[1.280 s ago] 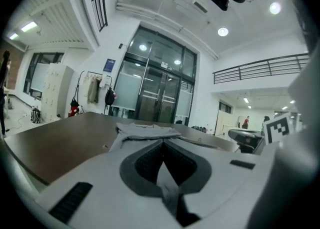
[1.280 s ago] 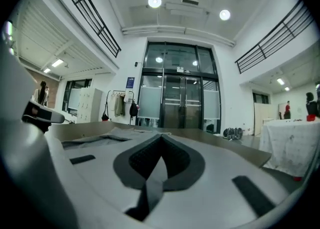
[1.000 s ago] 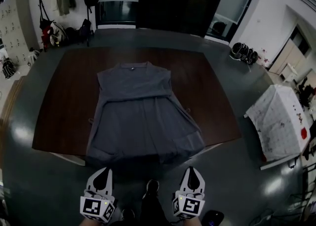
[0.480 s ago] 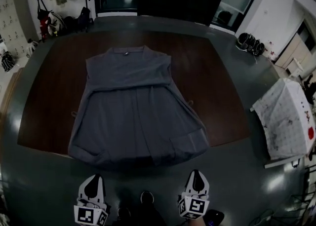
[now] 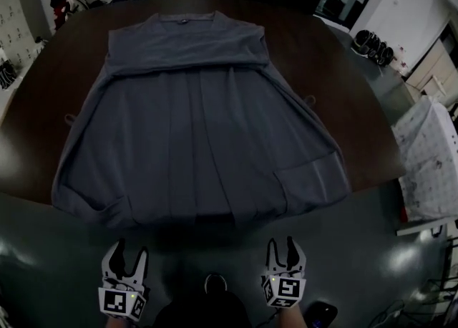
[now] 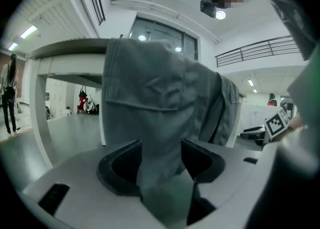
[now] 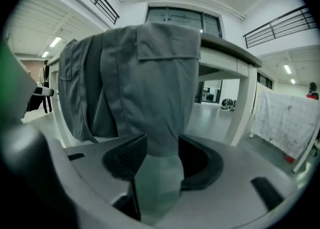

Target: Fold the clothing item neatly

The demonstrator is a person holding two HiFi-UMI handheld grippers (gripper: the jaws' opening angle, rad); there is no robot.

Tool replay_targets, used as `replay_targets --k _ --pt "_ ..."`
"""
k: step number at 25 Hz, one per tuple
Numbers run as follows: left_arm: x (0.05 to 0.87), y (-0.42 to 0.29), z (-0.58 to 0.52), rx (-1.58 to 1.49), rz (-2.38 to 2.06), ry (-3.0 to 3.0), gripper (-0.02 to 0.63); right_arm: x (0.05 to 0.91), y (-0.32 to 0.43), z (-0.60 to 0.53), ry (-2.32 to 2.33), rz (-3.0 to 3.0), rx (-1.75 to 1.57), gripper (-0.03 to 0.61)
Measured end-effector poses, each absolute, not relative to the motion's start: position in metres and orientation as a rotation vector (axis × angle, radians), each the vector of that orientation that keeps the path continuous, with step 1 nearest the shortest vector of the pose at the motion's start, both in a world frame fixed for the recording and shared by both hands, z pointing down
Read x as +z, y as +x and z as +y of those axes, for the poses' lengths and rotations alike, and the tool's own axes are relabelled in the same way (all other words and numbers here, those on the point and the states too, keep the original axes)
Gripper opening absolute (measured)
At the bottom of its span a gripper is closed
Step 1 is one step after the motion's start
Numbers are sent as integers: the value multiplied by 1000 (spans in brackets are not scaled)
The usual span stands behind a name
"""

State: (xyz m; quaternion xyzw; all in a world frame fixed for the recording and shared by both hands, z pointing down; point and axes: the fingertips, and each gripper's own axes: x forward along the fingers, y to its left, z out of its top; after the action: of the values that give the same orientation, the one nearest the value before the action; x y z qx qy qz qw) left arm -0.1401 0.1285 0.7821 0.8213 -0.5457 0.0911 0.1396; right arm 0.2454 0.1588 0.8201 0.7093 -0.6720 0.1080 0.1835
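Observation:
A grey sleeveless dress lies spread flat on the dark brown table, collar at the far side. Its hem hangs over the near edge. My left gripper and right gripper are below that edge, short of the hem, one before each bottom corner. Both have just been opening and stand open, with nothing pressed between the pads. In the left gripper view the hanging hem shows just beyond the left gripper. In the right gripper view the cloth hangs the same way ahead of the right gripper.
A white table leg stands left of the hanging cloth, another to its right. A white stained cloth covers a stand at the right. Shoes sit on the grey floor at far right. The person's foot is between the grippers.
The view has closed in on the table, so the dress looks larger. Both grippers have dropped below the table edge, and their jaws have gone from shut to open.

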Motion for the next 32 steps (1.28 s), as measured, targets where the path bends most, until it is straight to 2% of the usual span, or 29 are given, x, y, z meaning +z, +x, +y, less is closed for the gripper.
replay_targets --k 6,11,19,27,32 --pt "882 -167 105 277 -1635 2321 359 905 255 138 1956 -1947 312 249" --pt "942 -172 83 215 -1641 2340 379 949 253 115 1966 -2019 270 278" --pt "985 -160 65 93 -1558 2411 379 971 256 82 1993 -2123 145 333" --pt "999 -145 57 42 -1467 2518 376 977 272 48 2077 -2122 47 333" --pt "995 -137 51 54 -1476 2532 257 961 277 44 2140 -2136 -8 331"
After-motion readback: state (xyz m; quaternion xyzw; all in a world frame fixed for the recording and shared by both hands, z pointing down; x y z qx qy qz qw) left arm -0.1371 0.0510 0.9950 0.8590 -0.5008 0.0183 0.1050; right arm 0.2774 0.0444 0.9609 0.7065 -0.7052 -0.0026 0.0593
